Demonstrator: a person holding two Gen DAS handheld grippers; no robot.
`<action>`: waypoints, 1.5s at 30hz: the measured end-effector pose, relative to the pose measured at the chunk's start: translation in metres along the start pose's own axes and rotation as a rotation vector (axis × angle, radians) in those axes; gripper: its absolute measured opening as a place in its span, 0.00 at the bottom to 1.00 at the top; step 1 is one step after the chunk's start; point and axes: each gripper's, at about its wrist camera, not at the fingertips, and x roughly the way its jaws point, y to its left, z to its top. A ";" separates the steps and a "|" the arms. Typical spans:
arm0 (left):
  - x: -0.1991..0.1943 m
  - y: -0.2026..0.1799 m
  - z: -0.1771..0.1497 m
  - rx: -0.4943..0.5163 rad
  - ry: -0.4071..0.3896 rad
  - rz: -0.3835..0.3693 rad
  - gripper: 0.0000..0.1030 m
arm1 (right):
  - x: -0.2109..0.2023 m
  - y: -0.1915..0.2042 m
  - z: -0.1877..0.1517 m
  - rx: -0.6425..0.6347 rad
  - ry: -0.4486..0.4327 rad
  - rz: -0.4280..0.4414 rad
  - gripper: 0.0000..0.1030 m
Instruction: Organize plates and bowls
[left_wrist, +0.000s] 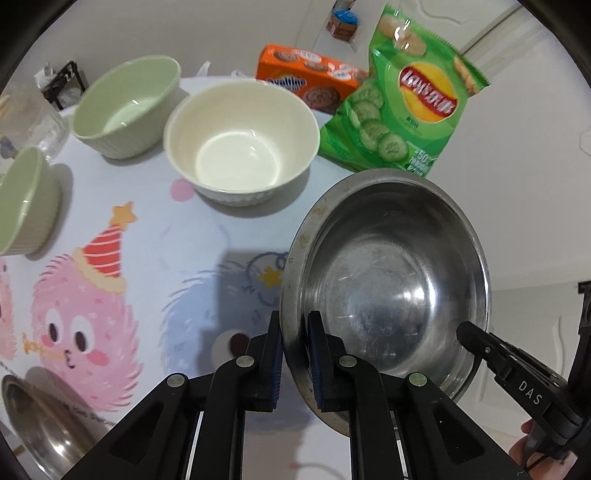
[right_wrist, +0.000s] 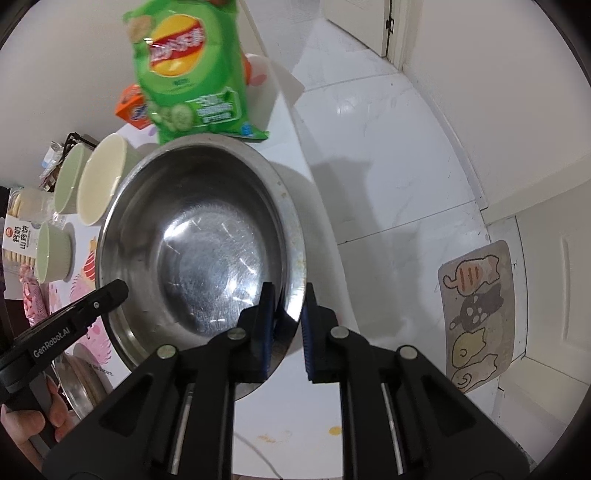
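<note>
So the table (left_wrist: 155, 240) had that kids' cloth on it with the pink fuzzy monster in a party hat, and it took up most of what I could see. Off to the right side the white tiled floor (right_wrist: 388, 147) dropped away, with a little cat-print mat (right_wrist: 476, 317) lying by the door.

The biggest thing in play was the steel bowl (left_wrist: 391, 280), held up at the table's right edge and tilted (both claws were on it at once). The left gripper (left_wrist: 295, 358) had its blue pads pinched tight on the bowl's left rim, one pad outside and one inside. The right gripper (right_wrist: 288, 328) straddled the opposite rim the same way, jaws narrow, though there looked to be a bit of gap on the outer side, so I wouldn't swear it was fully clamped.

Behind the bowl a green chip bag (left_wrist: 402, 103) stood propped up, with an orange cookie box (left_wrist: 306, 77) just beside it at the far edge.

Further left on the cloth sat a cream bowl (left_wrist: 240, 144), upright and empty, and close behind it a pale green bowl (left_wrist: 125, 107). A second green bowl (left_wrist: 26, 203) sat nearer the left edge, well apart from those two. Down at the near left corner another steel dish (left_wrist: 40, 424) poked into view, mostly cut off.
</note>
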 end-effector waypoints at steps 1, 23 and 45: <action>-0.007 0.004 -0.003 0.006 -0.008 -0.003 0.12 | -0.003 0.003 -0.002 -0.003 -0.006 0.005 0.15; -0.148 0.203 -0.116 -0.153 -0.139 0.064 0.12 | -0.043 0.203 -0.116 -0.286 -0.047 0.134 0.16; -0.131 0.308 -0.191 -0.279 -0.049 0.124 0.13 | 0.023 0.296 -0.208 -0.454 0.107 0.101 0.18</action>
